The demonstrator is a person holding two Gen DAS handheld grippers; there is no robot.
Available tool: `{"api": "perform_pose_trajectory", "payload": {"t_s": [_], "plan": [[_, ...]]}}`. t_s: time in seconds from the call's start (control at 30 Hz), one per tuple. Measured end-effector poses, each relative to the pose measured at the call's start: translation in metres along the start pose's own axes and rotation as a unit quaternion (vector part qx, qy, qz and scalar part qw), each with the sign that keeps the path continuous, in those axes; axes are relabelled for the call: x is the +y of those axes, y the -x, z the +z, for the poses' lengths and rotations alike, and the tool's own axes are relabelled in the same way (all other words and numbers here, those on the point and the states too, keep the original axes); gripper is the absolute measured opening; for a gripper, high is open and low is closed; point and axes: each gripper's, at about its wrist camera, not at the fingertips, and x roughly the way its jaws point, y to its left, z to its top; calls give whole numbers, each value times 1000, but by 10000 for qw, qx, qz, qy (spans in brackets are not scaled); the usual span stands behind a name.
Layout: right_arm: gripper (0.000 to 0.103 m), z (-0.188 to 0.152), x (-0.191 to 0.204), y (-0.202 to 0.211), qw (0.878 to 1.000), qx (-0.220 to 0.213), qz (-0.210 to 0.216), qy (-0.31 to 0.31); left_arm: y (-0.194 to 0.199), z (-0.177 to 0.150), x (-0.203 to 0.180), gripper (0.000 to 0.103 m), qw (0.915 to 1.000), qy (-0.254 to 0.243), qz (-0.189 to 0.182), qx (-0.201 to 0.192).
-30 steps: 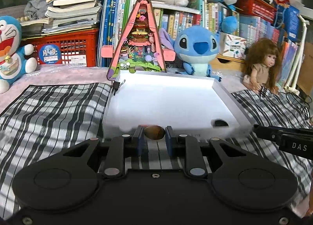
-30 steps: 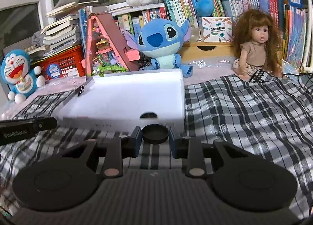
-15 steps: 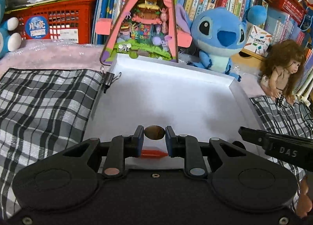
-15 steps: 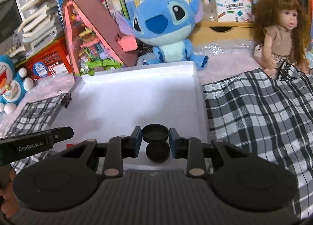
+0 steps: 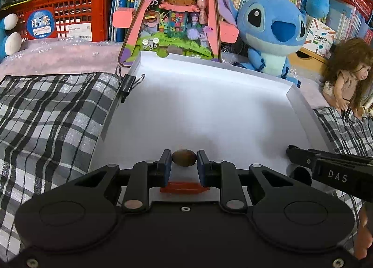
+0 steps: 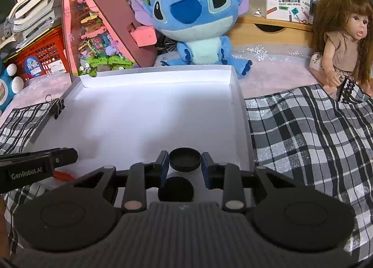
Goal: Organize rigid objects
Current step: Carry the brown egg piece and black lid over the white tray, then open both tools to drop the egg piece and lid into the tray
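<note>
My left gripper (image 5: 184, 159) is shut on a small brown oval stone (image 5: 184, 157) and hangs over the near part of a shallow white tray (image 5: 300, 102). Below its jaws an orange-red piece (image 5: 184, 188) lies on the tray floor. In the right wrist view my right gripper (image 6: 184, 159) is shut on a round black cap (image 6: 184, 159) above the near right part of the same white tray (image 6: 235, 95). A second black disc (image 6: 176, 189) lies on the tray floor under it. Each gripper shows at the edge of the other's view.
The tray sits on a black-and-white checked cloth (image 5: 46, 116) with a binder clip (image 5: 127, 83) on its left rim. Behind it stand a pink triangular toy house (image 5: 177, 11), a blue plush (image 6: 198, 18), a doll (image 6: 342, 35), a red crate (image 5: 65, 14) and shelves of books.
Both grippers have moved forward from in front of the tray's near wall to over its floor, each still holding its object. The orange-red piece and the second black disc came into view.
</note>
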Motion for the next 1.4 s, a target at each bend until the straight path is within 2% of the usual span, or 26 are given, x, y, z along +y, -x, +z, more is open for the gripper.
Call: {"api": "perform_pose_trajectory", "payload": {"t_s": [0.83,0.93,1.0,1.07,1.1,1.13,1.23,1.4], "plan": [[36,-4,6,-4,9999,60,49,152,4,-9,-6,22,9997,-213,34,-120],[38,-5,7,-4,9998,49,53,177,5,-9,-6,27,9997,-217,24,-108],[38,-5,6,-3,9998,48,60,188,6,-9,-6,37,9997,-204,35,-100],[38,-5,6,-3,9998,47,72,184,7,-9,-5,39,9997,-195,55,-119],[43,-5,5,-2,9998,37,73,173,8,-10,-5,41,9997,-190,62,-123],[51,-5,5,-2,9999,27,67,156,9,-10,-4,42,9997,-180,71,-128],[57,-6,3,2,9999,-65,77,102,17,-11,-3,47,9996,-156,102,-201],[71,-9,-2,20,9992,-352,190,66,45,-15,-5,63,9981,-301,25,-541]]}}
